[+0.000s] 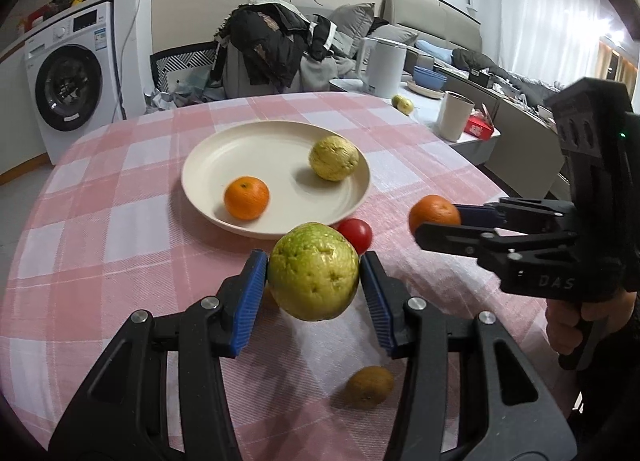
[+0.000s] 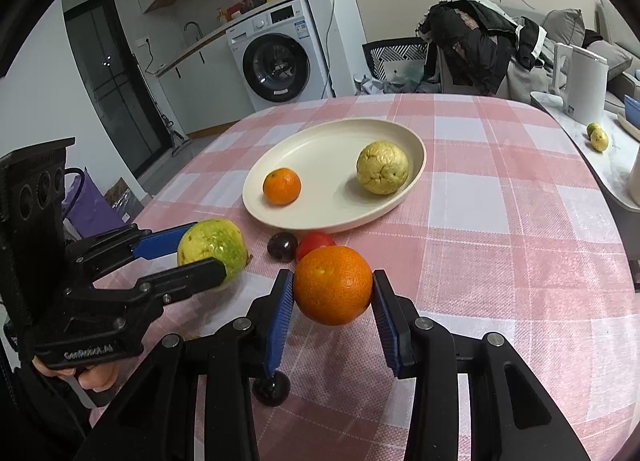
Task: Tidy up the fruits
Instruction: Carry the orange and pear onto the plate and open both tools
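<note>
Green guava [image 1: 313, 271] clamped in left hand-held gripper [image 1: 314, 285]

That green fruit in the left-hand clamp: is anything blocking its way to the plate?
Only partly. A red tomato sits on the cloth just in front of the plate's near rim, roughly between it and the green guava held in the left gripper. The guava appears held above the cloth, so it could probably pass over.

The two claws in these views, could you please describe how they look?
Both the left claw and right claw are black angular linkages with silver pivot pins and ribbed blue finger pads. The handle bodies carry pale lettering, one a green light. A bare hand grips a pistol-style handle.
</note>
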